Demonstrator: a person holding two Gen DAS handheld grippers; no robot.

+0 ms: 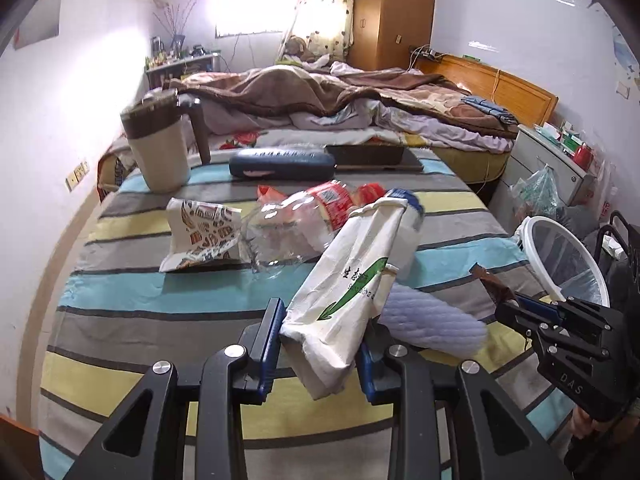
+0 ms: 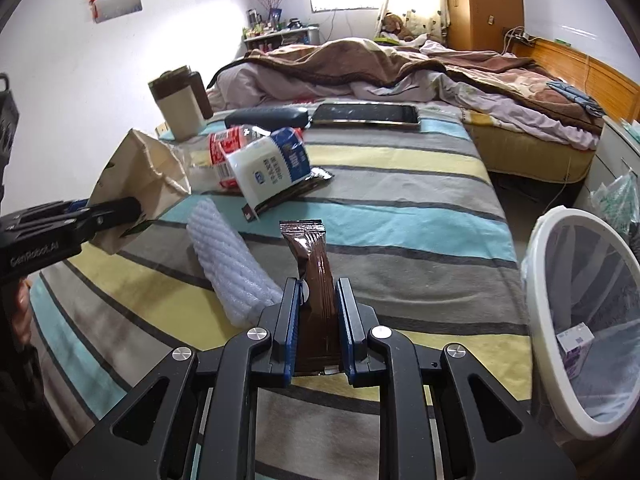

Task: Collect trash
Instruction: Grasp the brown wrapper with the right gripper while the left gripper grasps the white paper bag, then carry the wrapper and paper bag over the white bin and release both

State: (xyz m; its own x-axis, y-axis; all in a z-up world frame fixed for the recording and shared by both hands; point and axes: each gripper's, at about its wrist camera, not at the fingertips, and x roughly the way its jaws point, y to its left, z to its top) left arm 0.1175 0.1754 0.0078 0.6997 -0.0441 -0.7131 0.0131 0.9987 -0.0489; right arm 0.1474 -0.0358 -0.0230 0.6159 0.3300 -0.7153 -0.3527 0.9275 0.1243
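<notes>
— What's the left gripper (image 1: 320, 344) got?

— A crumpled white paper bag (image 1: 348, 280), pinched between its blue pads and held above the striped table (image 1: 160, 312).

— And the right gripper (image 2: 318, 320)?

— Pressed on a brown wrapper (image 2: 314, 280) that stands upright between its fingers, just beside the white bin (image 2: 538, 280) at the table's edge.

— Anything left on the table?

— A foam roll (image 2: 230, 256) near the front, a blue-and-white packet (image 2: 272, 168) by a clear bottle (image 1: 288, 220) with a red label, and a printed paper bag (image 1: 200, 232) further left.
</notes>
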